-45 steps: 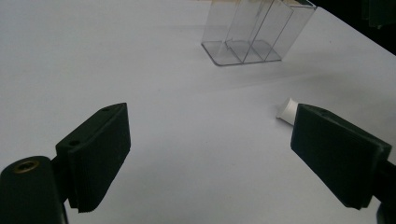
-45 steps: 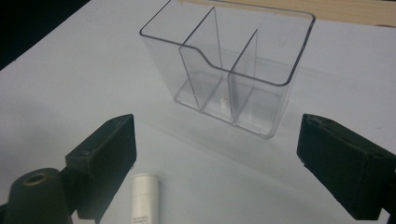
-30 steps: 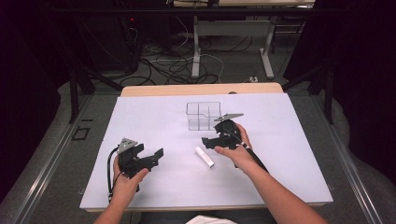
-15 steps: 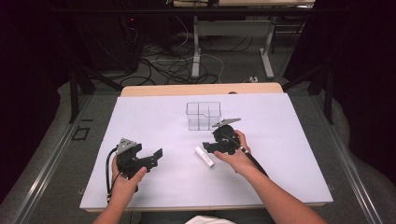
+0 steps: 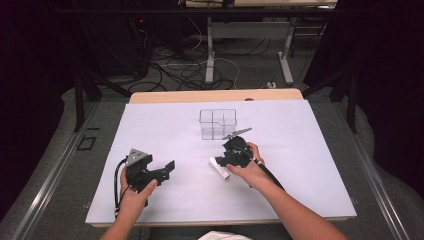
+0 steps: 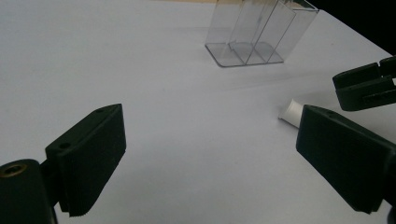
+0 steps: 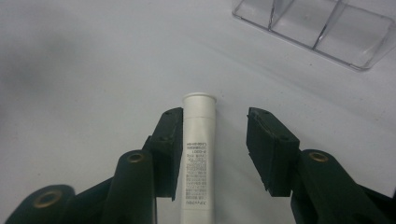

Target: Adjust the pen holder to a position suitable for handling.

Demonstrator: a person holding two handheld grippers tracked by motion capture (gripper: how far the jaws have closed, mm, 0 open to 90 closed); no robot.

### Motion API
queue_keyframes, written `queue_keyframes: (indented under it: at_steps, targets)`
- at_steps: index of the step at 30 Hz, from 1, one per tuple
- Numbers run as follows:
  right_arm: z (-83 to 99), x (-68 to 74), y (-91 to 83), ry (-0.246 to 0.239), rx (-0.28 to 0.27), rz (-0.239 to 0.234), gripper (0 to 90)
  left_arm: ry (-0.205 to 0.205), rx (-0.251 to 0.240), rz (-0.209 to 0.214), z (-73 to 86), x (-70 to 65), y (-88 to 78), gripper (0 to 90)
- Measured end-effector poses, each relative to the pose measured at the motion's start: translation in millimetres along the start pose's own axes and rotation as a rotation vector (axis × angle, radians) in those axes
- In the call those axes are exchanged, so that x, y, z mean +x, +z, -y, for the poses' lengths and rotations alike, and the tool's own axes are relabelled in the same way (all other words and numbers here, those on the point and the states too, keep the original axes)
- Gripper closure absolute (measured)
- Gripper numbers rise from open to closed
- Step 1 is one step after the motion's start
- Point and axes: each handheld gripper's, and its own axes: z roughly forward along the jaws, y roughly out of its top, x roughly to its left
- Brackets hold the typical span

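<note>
Right gripper [image 7: 212, 140] spread around white tube [image 7: 198, 158], one finger touching, not clamped. Tube flat on counter [image 5: 310, 150], near clear divided box [image 5: 218, 124]. Left gripper [image 6: 210, 158] wide apart, holding nothing.

High view: fixed above, facing forward and down over the whole worktop [image 5: 150, 130]. Left gripper view: low, looking across toward the clear organizer [image 6: 254, 32]. Right gripper view: close, angled down. All three share the white tube [image 7: 198, 154].

Tabletop [image 5: 310, 165]: bare, open all round. Obstacles: clear divided box [image 5: 218, 123] toward the far edge; white tube [image 5: 219, 168] lying near it, mid-table.
</note>
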Motion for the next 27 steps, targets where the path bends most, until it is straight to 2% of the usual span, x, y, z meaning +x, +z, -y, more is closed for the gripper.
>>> queue_keyframes:
  at_steps: [1,2,3,5,6,7,8,10,13,14,15,16,19,20,24,25,27]
  targets:
    - [0.4,0.8,2.3,0.003,-0.013,-0.009,57.1,-0.003,0.001,0.0,0.1,0.1,-0.2,8.6]
    - [0.5,1.4,3.3,-0.004,-0.004,-0.008,57.2,-0.004,0.0,0.0,0.2,0.2,-0.2,8.6]
    - [-0.4,3.6,2.8,-0.032,0.058,0.006,57.6,-0.004,0.0,0.0,0.3,0.3,-0.2,8.6]
    - [0.1,4.8,4.5,-0.048,0.062,0.009,57.9,-0.004,0.003,0.0,0.5,0.0,-0.3,8.7]
    - [2.2,7.7,8.3,-0.032,0.037,-0.002,58.7,-0.002,0.003,0.0,0.6,0.0,-0.2,8.7]
    - [2.7,8.7,10.0,-0.043,0.047,0.005,58.9,0.0,0.006,0.001,0.6,-0.1,-0.4,8.7]
    - [1.9,10.1,8.8,-0.056,0.1,0.012,59.4,-0.001,0.004,0.001,0.7,-0.2,-0.3,8.6]
    - [3.8,12.1,12.4,-0.081,0.134,0.024,60.0,-0.001,0.005,0.0,0.7,0.1,-0.4,8.7]
    - [5.2,13.5,13.8,-0.078,0.149,0.017,60.3,-0.002,0.005,0.0,0.6,0.4,-0.4,8.7]
    - [7.3,13.2,16.3,-0.085,0.129,0.022,60.5,-0.002,0.006,0.0,0.5,0.4,-0.3,8.7]
    - [6.9,13.6,14.4,-0.088,0.175,0.037,60.6,-0.003,0.006,0.0,0.4,0.4,-0.1,8.7]
    - [8.3,14.7,15.3,-0.077,0.172,0.037,60.7,-0.001,0.004,0.0,0.2,0.3,0.3,8.7]
    - [10.5,14.6,15.6,-0.097,0.203,0.038,61.6,0.001,0.008,0.003,0.5,-0.1,1.4,8.7]
    - [12.1,16.3,16.8,-0.08,0.216,0.04,61.8,0.0,0.009,0.002,0.7,-0.1,1.7,8.7]
    - [13.2,17.1,18.0,-0.09,0.226,0.045,62.6,-0.009,0.011,0.003,0.9,1.4,2.8,8.7]
    - [13.0,17.3,17.4,-0.09,0.236,0.033,63.1,-0.007,0.013,0.001,0.8,2.2,2.8,8.7]
    - [15.1,17.8,20.3,-0.077,0.208,0.032,63.7,-0.007,0.013,-0.001,0.8,2.9,2.8,8.7]
